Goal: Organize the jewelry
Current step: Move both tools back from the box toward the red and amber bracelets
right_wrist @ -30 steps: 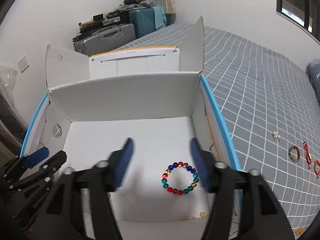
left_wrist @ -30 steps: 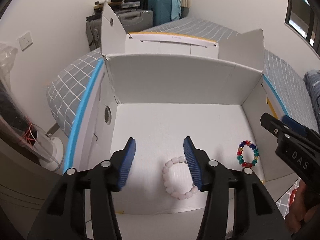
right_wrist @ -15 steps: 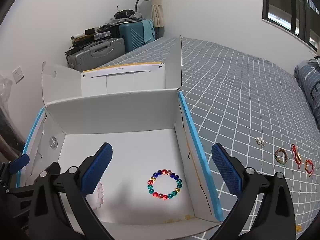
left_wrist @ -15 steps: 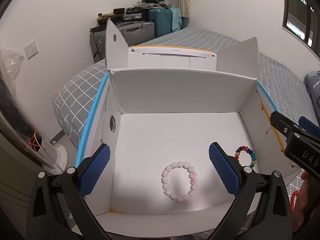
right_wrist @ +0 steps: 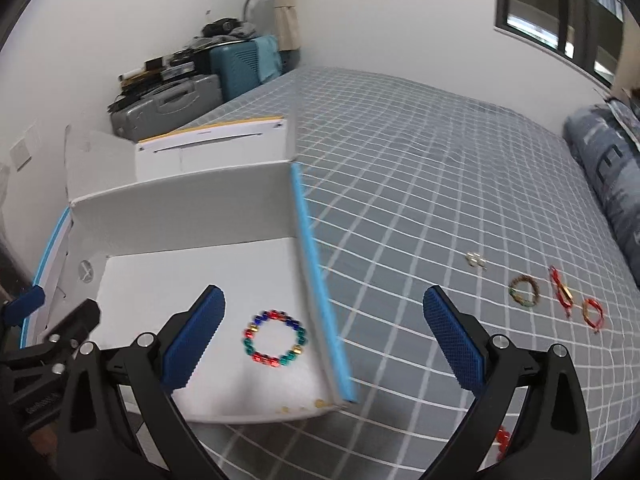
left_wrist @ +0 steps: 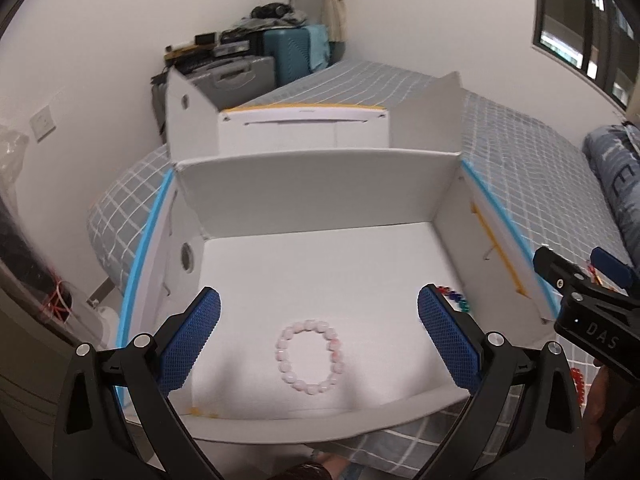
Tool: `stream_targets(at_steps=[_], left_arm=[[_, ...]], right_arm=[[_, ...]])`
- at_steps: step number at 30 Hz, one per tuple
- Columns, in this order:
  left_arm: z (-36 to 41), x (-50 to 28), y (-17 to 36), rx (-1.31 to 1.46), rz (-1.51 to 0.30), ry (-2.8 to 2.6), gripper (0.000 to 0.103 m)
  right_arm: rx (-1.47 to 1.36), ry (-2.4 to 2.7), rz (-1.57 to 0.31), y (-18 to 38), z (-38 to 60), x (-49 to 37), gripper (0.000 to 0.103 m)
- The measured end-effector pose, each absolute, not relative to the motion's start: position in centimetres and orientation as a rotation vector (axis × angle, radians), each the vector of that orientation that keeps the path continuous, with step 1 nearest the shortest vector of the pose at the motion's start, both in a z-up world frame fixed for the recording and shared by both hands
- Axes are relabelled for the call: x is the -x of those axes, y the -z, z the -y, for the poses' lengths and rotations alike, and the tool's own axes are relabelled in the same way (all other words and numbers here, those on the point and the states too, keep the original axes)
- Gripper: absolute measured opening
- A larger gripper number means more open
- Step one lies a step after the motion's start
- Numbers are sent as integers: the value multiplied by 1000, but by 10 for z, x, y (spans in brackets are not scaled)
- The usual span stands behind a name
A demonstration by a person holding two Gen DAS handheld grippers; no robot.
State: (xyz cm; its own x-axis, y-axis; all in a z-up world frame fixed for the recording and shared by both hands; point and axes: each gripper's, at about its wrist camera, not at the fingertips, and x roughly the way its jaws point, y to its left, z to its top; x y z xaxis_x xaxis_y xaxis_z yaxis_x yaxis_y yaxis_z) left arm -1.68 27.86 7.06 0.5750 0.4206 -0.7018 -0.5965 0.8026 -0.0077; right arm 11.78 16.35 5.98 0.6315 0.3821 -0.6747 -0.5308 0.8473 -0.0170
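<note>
Bed with white box, more jewelry waiting outside.
My left gripper and right gripper fingers gape empty; pink bracelet and multicoloured bracelet are boxed.

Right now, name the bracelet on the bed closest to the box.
The brown-green beaded bracelet: the red cord one and orange one lie farther from the white box.

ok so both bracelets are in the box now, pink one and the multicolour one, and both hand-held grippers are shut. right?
Not shut. Left wrist view shows the left hand-held gripper open above the pink bracelet; right wrist view shows the right hand-held gripper open too. Both bracelets, including the multicolour one, do lie in the box.
</note>
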Motion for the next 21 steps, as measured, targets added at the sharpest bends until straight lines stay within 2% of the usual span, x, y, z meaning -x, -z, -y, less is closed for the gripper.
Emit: stream_targets(at_steps=[9,21], left_arm=[[-227,-3,-83,217,-741,-492,97],[-116,-36,-82,117,-757,-309,97]], right_arm=[[189,-409,-709,-64,-84,-127,95],[134,-245,-728,-61,35,-125,95]])
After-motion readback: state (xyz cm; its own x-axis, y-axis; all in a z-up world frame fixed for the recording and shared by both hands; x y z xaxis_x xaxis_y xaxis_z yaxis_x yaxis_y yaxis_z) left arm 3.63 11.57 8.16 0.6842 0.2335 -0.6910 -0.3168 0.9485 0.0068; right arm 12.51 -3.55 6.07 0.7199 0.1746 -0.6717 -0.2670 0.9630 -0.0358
